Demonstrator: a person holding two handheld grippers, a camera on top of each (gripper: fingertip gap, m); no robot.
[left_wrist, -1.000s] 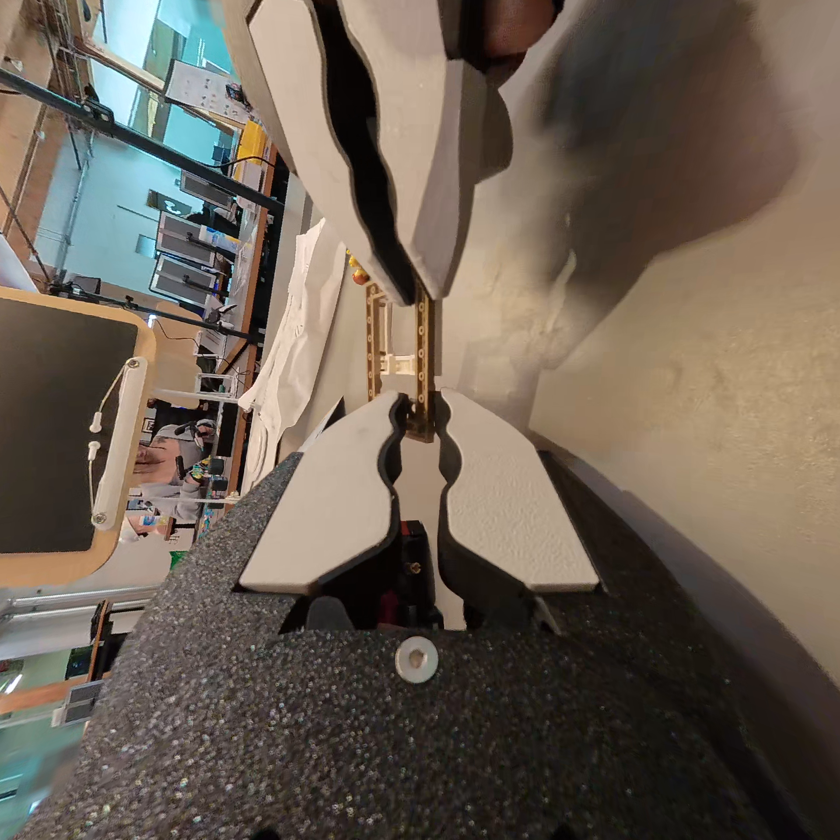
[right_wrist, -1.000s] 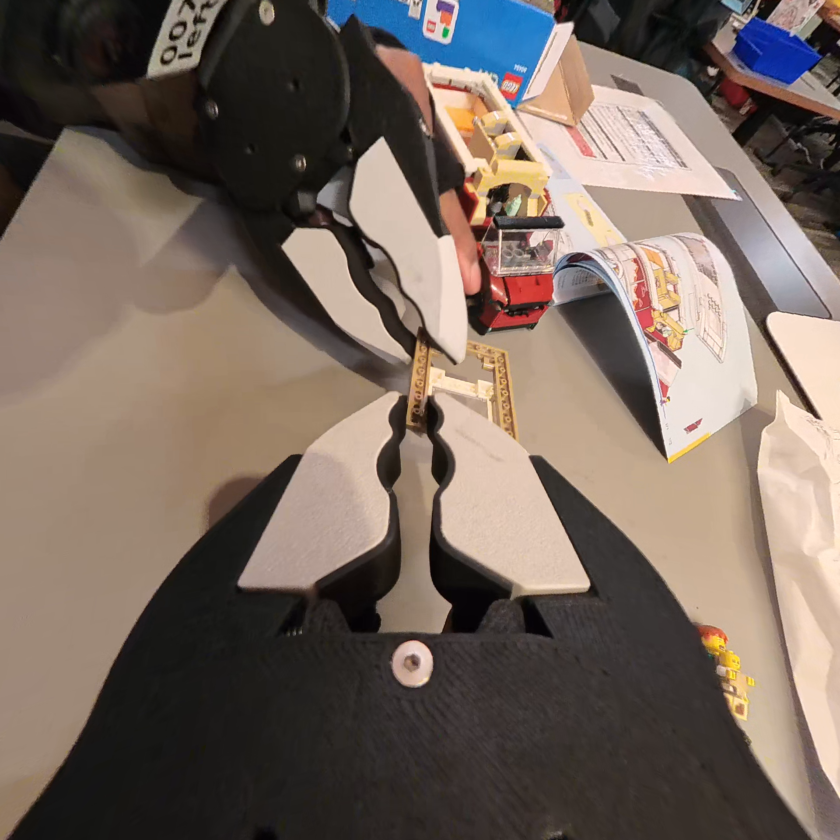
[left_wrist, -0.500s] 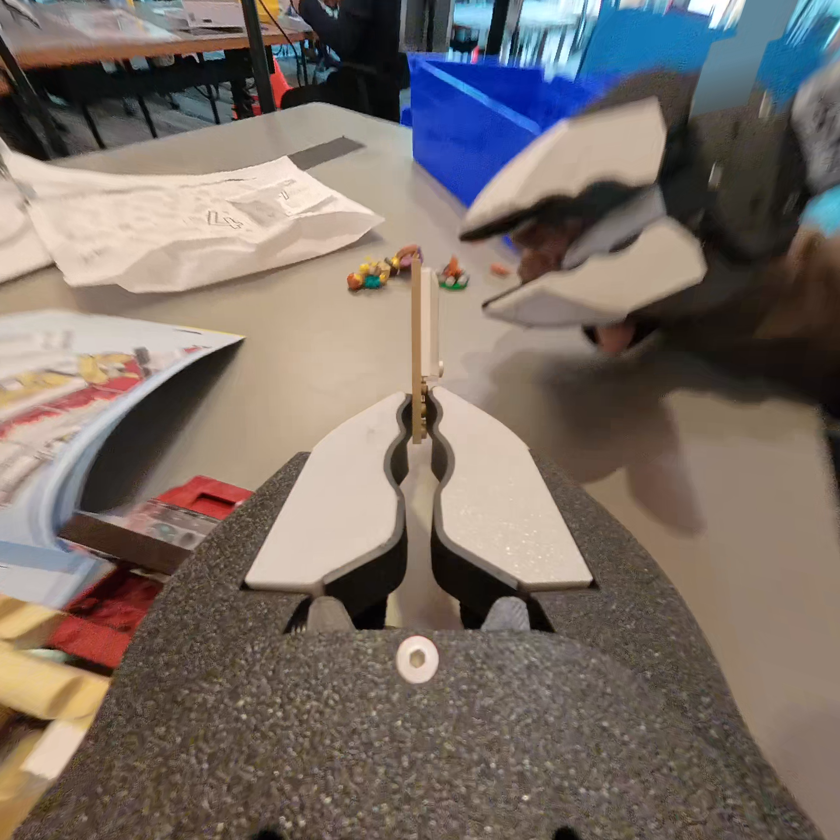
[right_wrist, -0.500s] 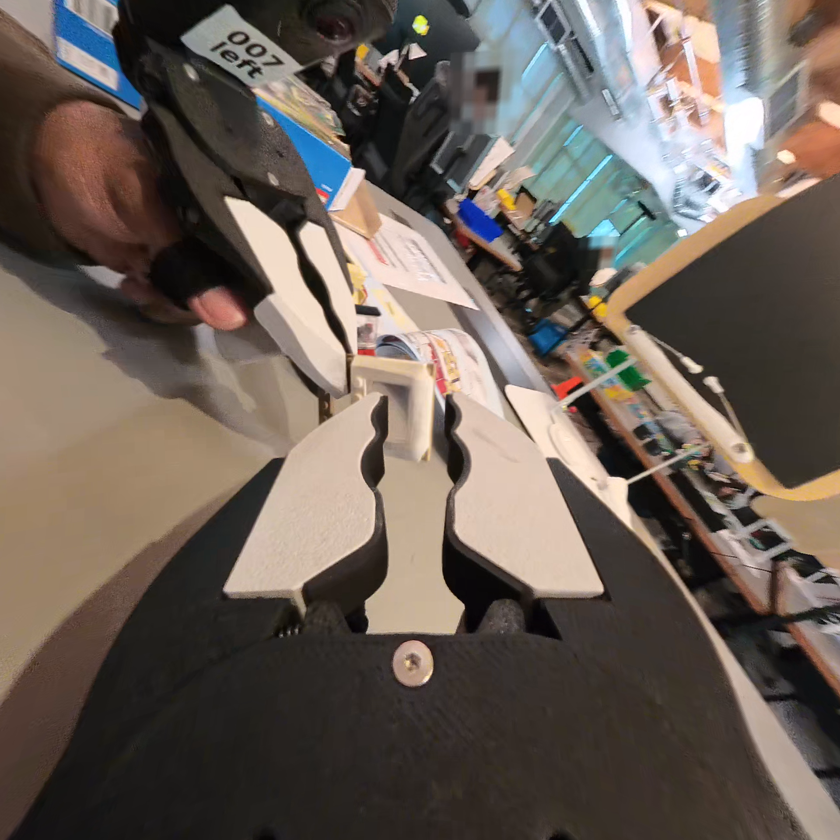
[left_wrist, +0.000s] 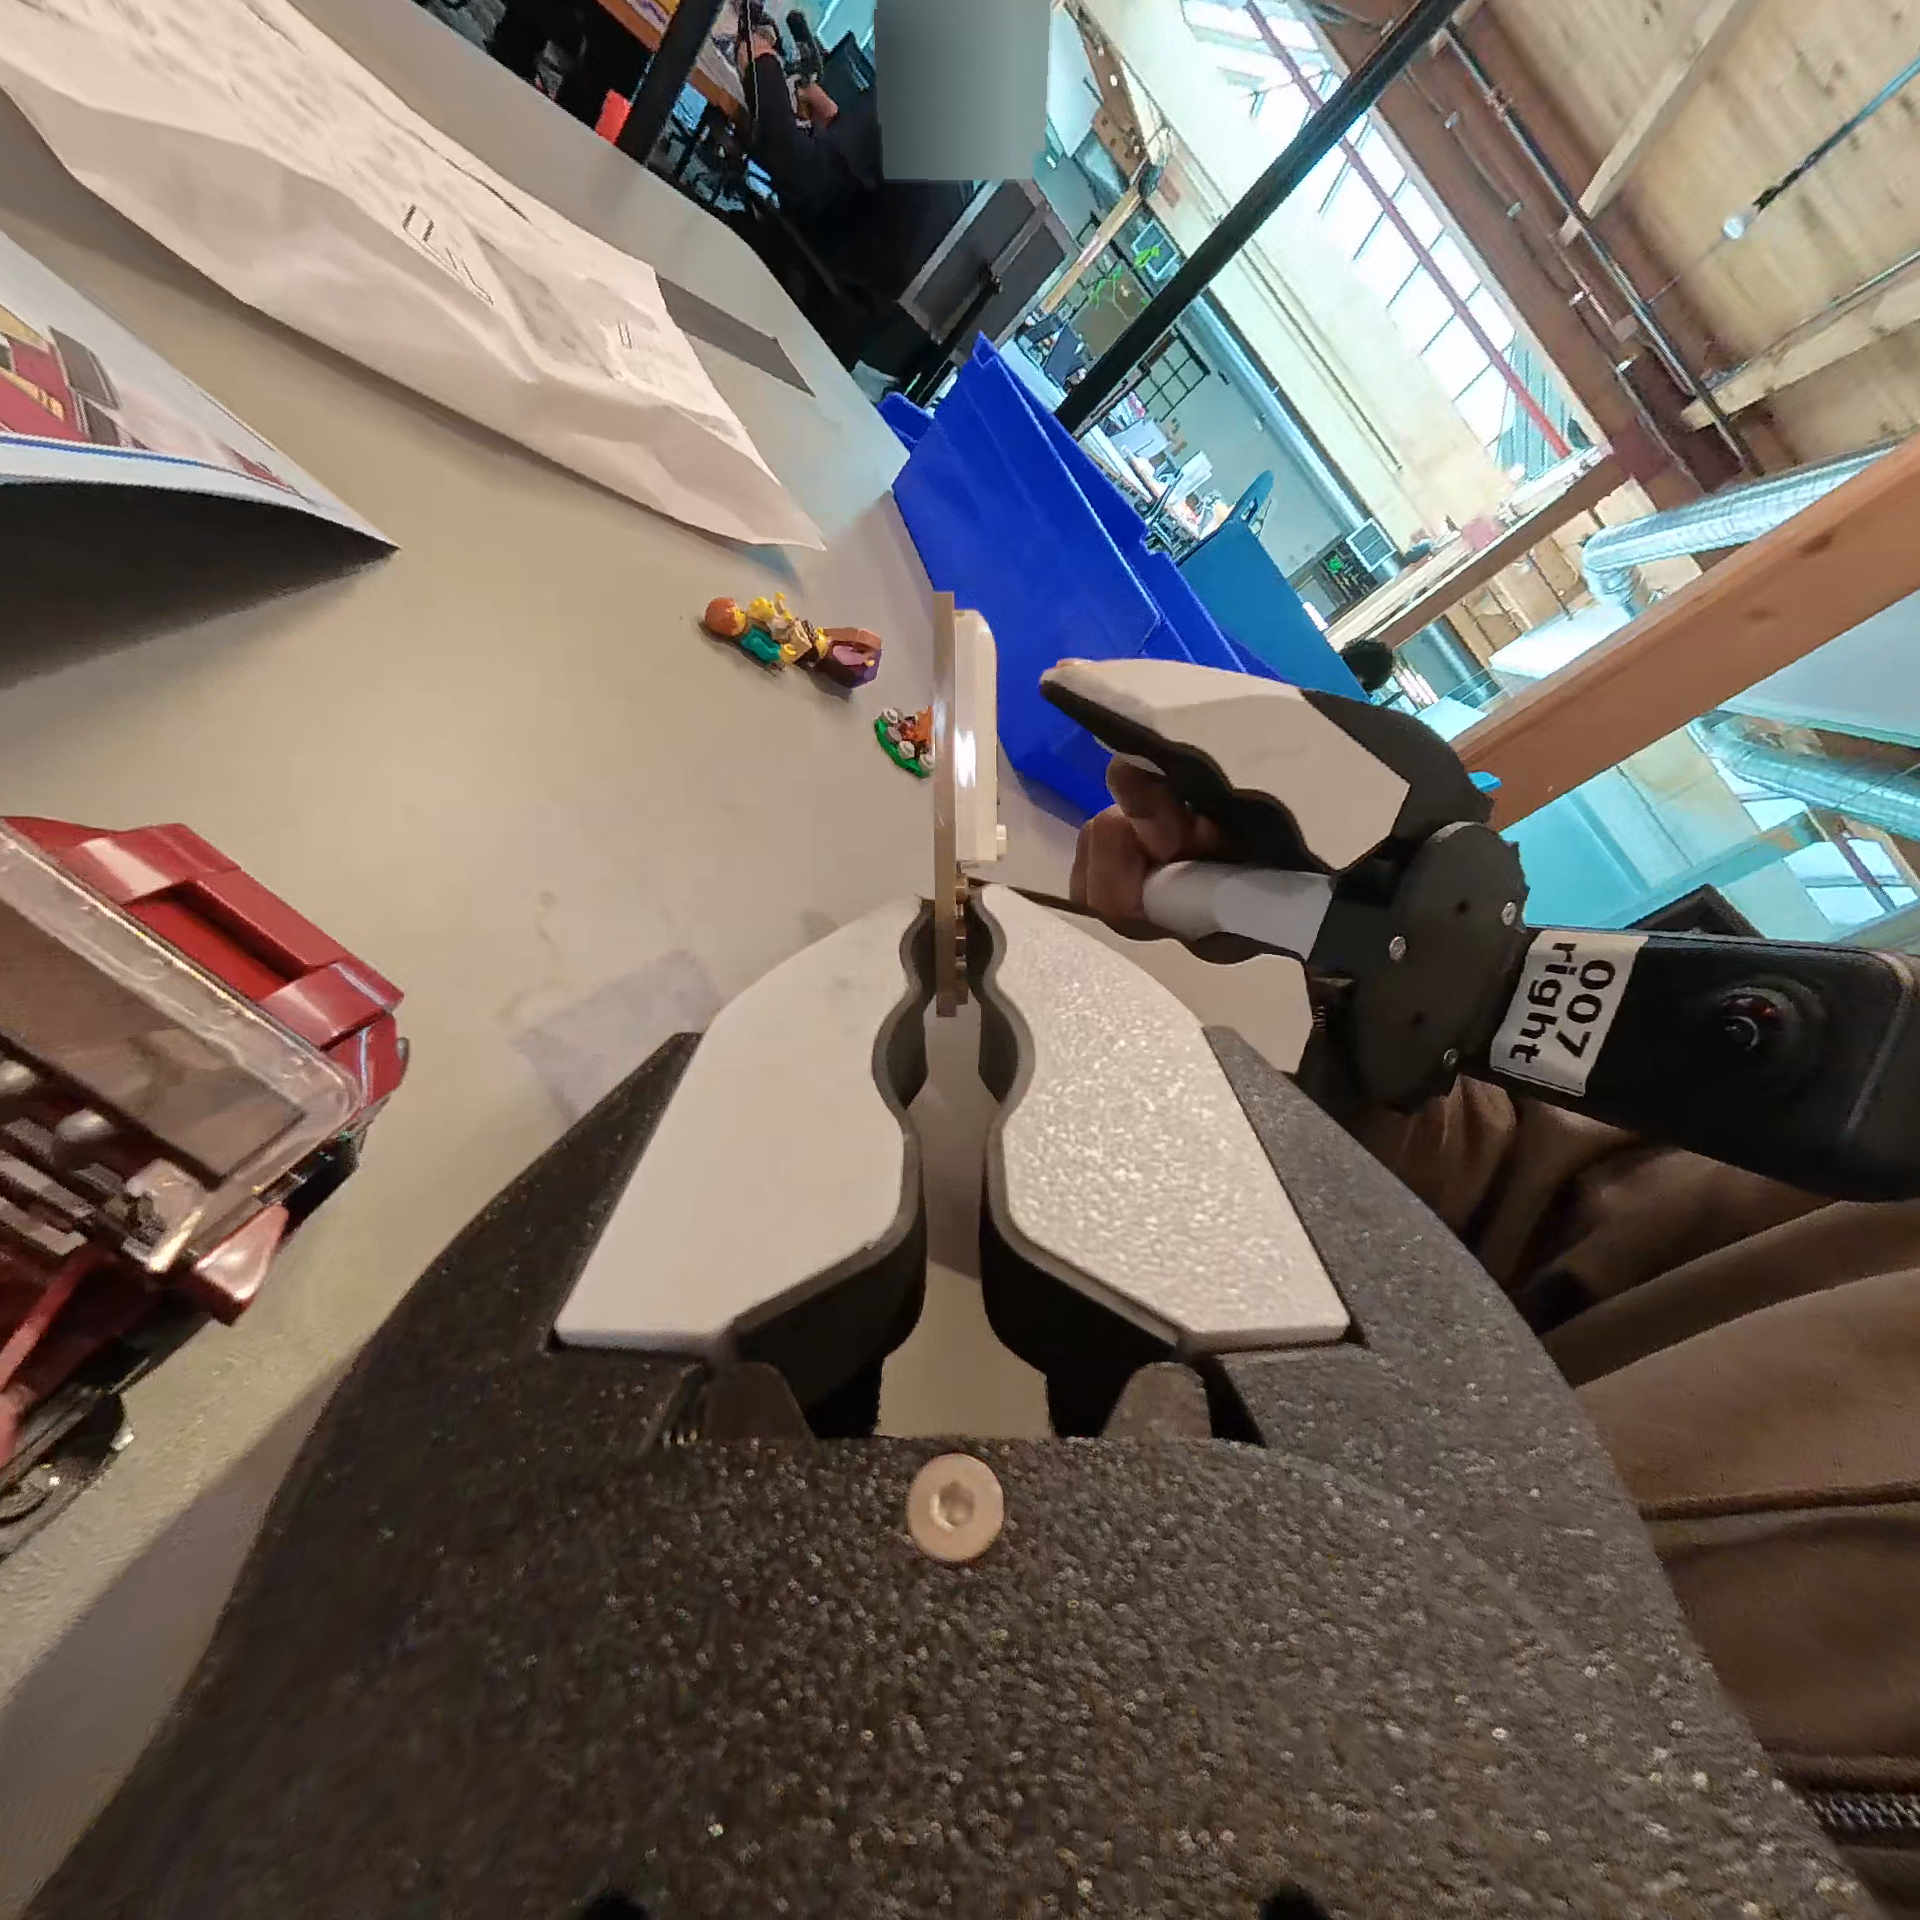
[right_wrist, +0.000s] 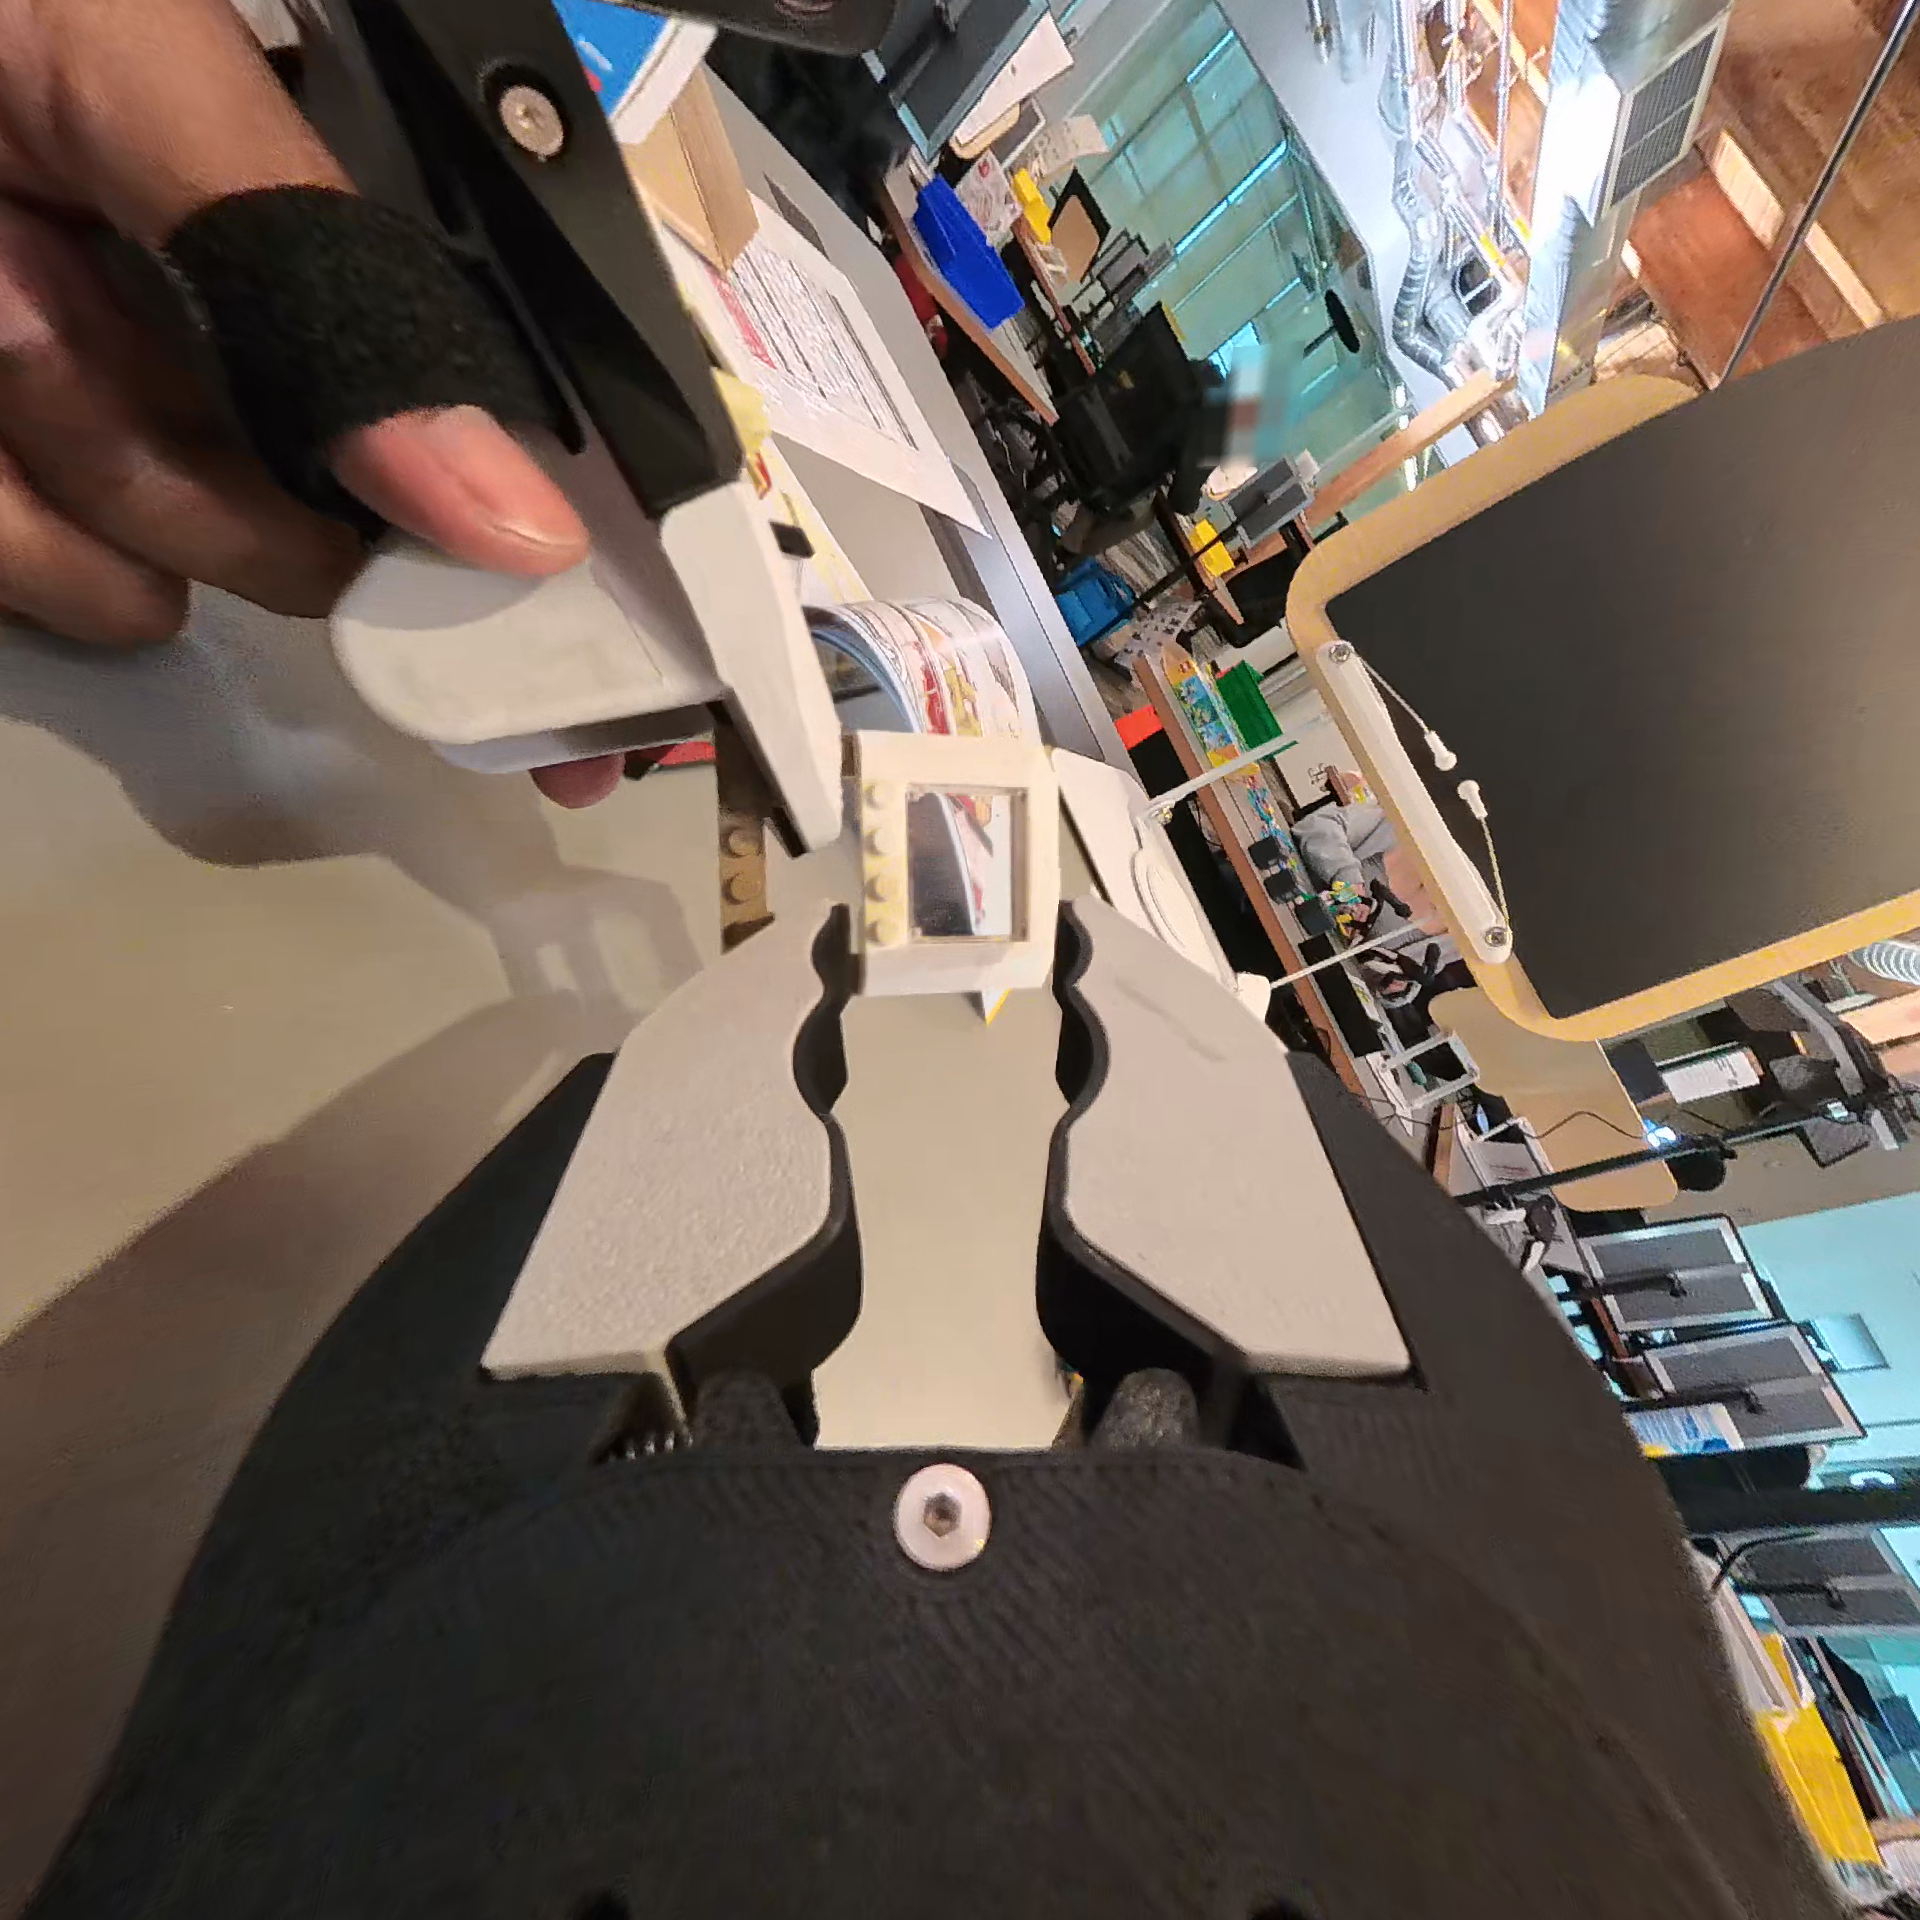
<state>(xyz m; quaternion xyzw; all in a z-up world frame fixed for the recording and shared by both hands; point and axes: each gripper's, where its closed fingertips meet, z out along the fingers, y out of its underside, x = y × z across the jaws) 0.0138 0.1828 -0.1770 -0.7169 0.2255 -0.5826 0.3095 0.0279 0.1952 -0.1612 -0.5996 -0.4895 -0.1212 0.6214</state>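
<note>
Gripping a thin tan studded toy-brick plate (left_wrist: 950, 831) by its lower end, left tongs (left_wrist: 950, 925) nearly closed, both grey pads pressed to the plate's flat faces, plate standing upright on edge above the bench (left_wrist: 499, 831). Fixed to the plate's right face, a white square toy-brick window frame with a clear pane (right_wrist: 961, 868), raised off the bench together with the plate. Flanking that window frame, right tongs (right_wrist: 951, 935) set wide; left pad (right_wrist: 821, 966) at the frame's studded edge, right pad (right_wrist: 1081, 945) just beside the opposite edge, real pressure not clear from these views, so taken as not clamped. Seen from the left wrist view, the same right tongs to the right of the plate, apart from it, a person's fingers (left_wrist: 1132, 831) wrapped round the handle. Lying on the grey bench beyond the plate, small colourful toy-brick figures (left_wrist: 795, 649) and a tiny green-based piece (left_wrist: 902, 740). Farther right, a blue plastic bin (left_wrist: 1049, 582). Farther left, white printed paper sheets (left_wrist: 416, 260) and an open instruction booklet (left_wrist: 135, 416). Nearest on the left, a dark red toy-brick vehicle with a clear windscreen (left_wrist: 177, 1049).
</note>
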